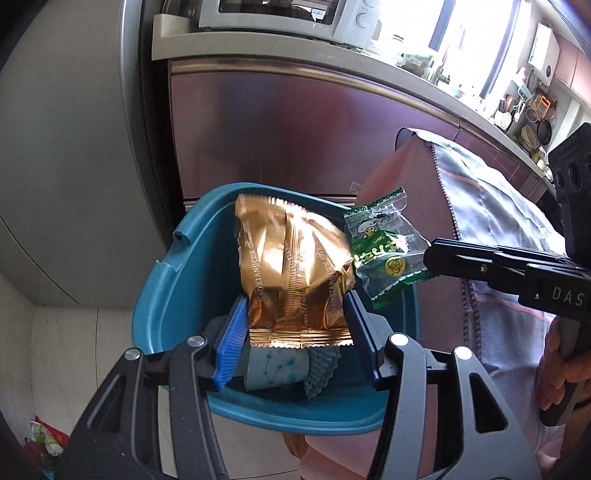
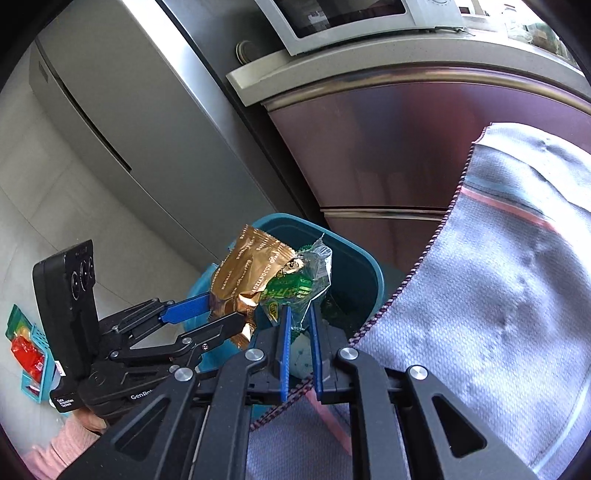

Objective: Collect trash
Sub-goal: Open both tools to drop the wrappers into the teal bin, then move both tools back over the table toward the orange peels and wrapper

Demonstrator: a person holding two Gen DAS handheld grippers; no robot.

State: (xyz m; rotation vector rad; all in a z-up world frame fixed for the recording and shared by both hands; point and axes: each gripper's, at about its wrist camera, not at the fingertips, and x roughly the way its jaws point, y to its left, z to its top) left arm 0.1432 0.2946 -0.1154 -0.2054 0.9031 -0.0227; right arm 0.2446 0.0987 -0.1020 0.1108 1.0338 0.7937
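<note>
My left gripper (image 1: pixel 295 314) is shut on a gold foil wrapper (image 1: pixel 291 266) and holds it over the open blue trash bin (image 1: pixel 162 295). My right gripper (image 2: pixel 299 314) is shut on a green and clear candy wrapper (image 2: pixel 295 284), also over the bin (image 2: pixel 354 266). In the left wrist view the right gripper (image 1: pixel 428 258) reaches in from the right with the green wrapper (image 1: pixel 384 247) beside the gold one. In the right wrist view the left gripper (image 2: pixel 225 314) holds the gold wrapper (image 2: pixel 247 273). A paper cup (image 1: pixel 277 369) and a dark foam net (image 1: pixel 321 369) lie inside the bin.
A grey cloth with beaded trim (image 2: pixel 498 295) hangs right of the bin. Maroon cabinet fronts (image 1: pixel 280 125) and a grey fridge (image 2: pixel 122 122) stand behind. A microwave (image 1: pixel 288 14) sits on the counter. Red and green packets (image 2: pixel 26 347) lie on the floor at left.
</note>
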